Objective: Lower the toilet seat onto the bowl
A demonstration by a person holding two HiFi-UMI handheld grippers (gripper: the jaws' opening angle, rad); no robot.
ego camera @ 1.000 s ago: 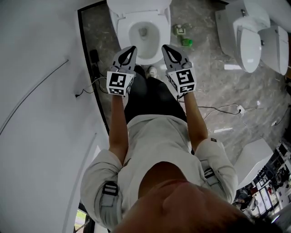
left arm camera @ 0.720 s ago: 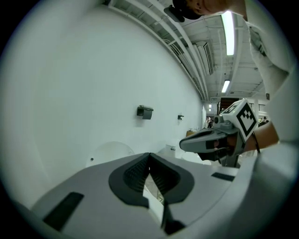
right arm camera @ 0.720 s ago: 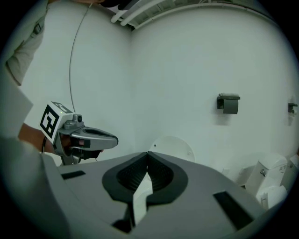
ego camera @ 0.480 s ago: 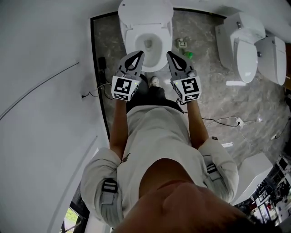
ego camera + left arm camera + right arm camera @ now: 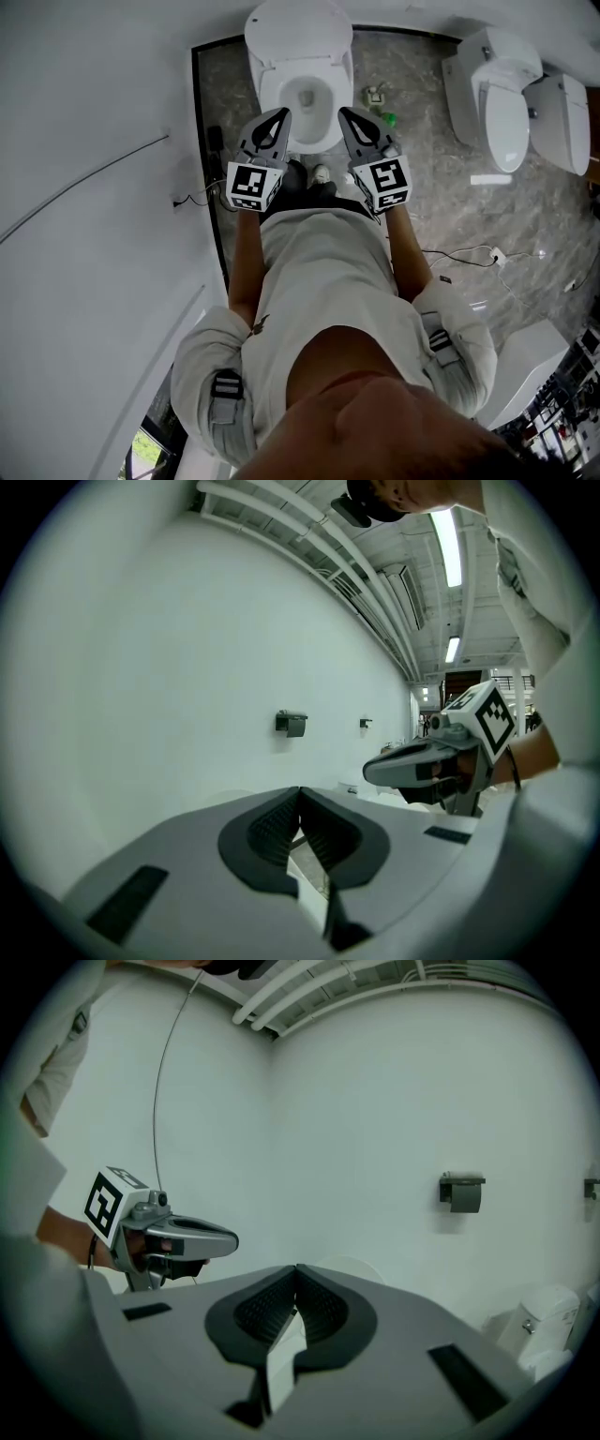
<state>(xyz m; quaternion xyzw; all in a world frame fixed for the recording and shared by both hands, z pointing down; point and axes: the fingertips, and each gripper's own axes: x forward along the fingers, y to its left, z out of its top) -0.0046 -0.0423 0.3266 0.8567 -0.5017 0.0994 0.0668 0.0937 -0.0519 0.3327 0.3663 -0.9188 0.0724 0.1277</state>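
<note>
Toilet seat: looks raised at the back; bowl open, ahead of both grippers.
Left gripper: jaws closed, empty, near the bowl's left front.
Right gripper: jaws closed, empty, near the bowl's right front.
Contact with the seat: none.

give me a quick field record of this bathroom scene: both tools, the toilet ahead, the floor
left tool: shut, empty, touching nothing
right tool: shut, empty, level with the left one
white ceramic toilet: straight ahead, bowl open, white part raised at the back
task state: seat not yet lowered, neither tool on it
other white toilets: to the right
grey marbled floor: loose cables, small green item
</note>
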